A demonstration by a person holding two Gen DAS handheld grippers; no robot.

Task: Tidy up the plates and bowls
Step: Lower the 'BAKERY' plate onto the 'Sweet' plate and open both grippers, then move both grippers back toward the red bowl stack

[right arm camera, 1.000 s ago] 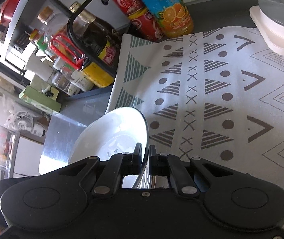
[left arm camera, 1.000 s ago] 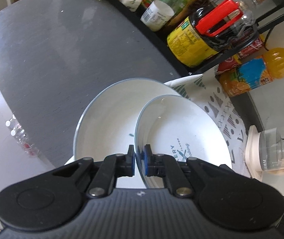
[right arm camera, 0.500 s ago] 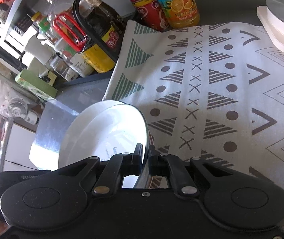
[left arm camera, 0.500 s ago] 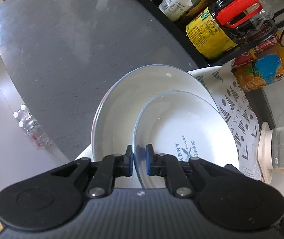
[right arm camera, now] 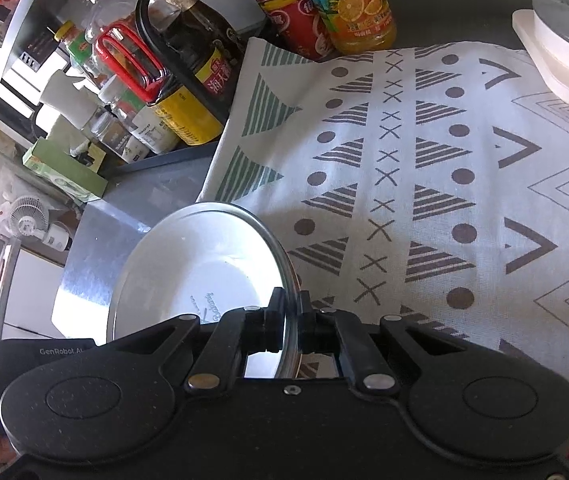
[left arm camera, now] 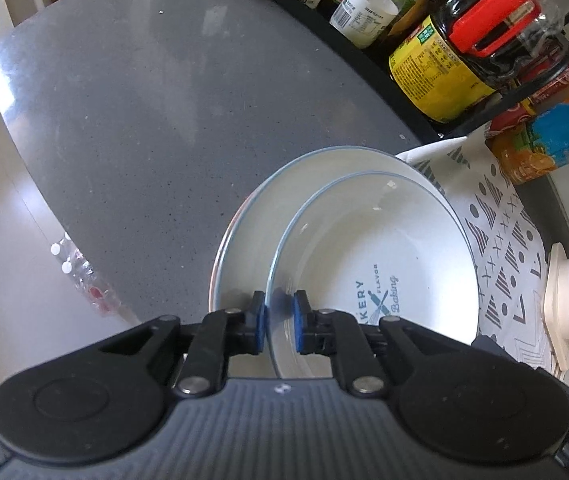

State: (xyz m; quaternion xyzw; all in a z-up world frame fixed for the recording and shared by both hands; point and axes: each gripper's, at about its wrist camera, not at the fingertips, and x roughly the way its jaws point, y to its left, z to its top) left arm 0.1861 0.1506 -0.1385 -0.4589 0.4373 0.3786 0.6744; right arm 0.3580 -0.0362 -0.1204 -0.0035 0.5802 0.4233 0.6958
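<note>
In the left wrist view a white bowl printed "Bakery Flavor Baking" (left arm camera: 380, 264) sits nested inside a second white bowl (left arm camera: 252, 232). My left gripper (left arm camera: 279, 320) has its blue pads on either side of the inner bowl's near rim with a visible gap on the right pad, so it is open. In the right wrist view my right gripper (right arm camera: 289, 320) is shut on the rim of a white bowl (right arm camera: 200, 268), held tilted above the patterned cloth (right arm camera: 424, 184).
A black rack with sauce bottles and jars (left arm camera: 464, 48) lines the back of the grey counter (left arm camera: 144, 112). Orange juice bottles (right arm camera: 348, 4) stand behind the cloth. A kettle on a white base (right arm camera: 564, 40) sits at the right. The counter edge drops to the floor at left.
My left gripper's pads have spread apart, letting go of the inner bowl's rim. The bowls have shifted right in the left view. The right gripper stays shut on its bowl.
</note>
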